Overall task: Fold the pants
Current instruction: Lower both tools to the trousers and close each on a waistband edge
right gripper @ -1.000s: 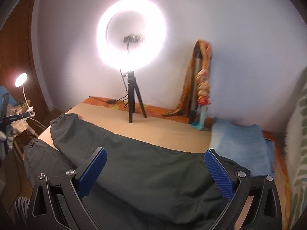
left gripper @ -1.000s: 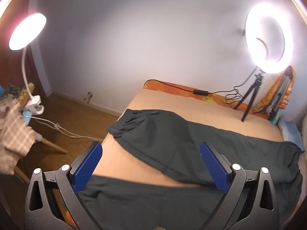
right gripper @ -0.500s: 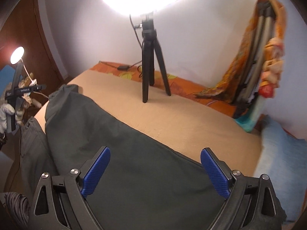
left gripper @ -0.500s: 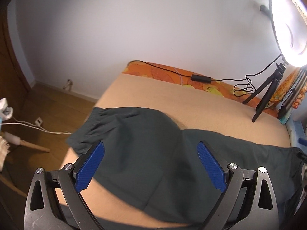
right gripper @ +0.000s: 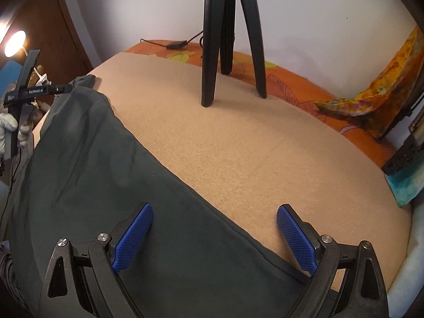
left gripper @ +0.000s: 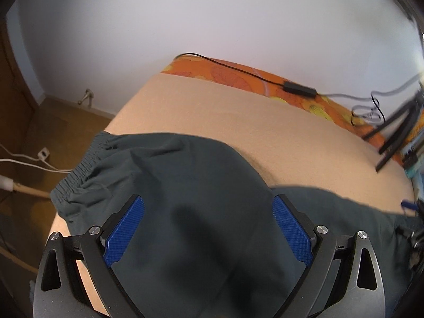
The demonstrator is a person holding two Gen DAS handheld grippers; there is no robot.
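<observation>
Dark grey-green pants (left gripper: 190,185) lie spread on a tan blanket (left gripper: 238,116) on a bed, their gathered waistband (left gripper: 79,169) at the left edge. My left gripper (left gripper: 208,206) hovers open over the seat of the pants, blue pads wide apart, nothing between them. In the right wrist view a pant leg (right gripper: 106,185) runs diagonally; my right gripper (right gripper: 214,214) is open above its far edge, one pad over fabric, the other over bare blanket. The left gripper's body (right gripper: 29,92) and a gloved hand (right gripper: 8,124) show at the left.
A black tripod (right gripper: 225,39) stands on the blanket near the wall. A cable with an adapter (left gripper: 299,88) lies on the orange sheet (right gripper: 304,90). An orange-yellow cloth (right gripper: 376,92) hangs at right. A lit lamp (right gripper: 14,43) and floor cables (left gripper: 31,161) are at left.
Both grippers have dropped and tilted downward toward the pants. The ring light and lamp have left the left view; the tripod legs now loom larger in the right view.
</observation>
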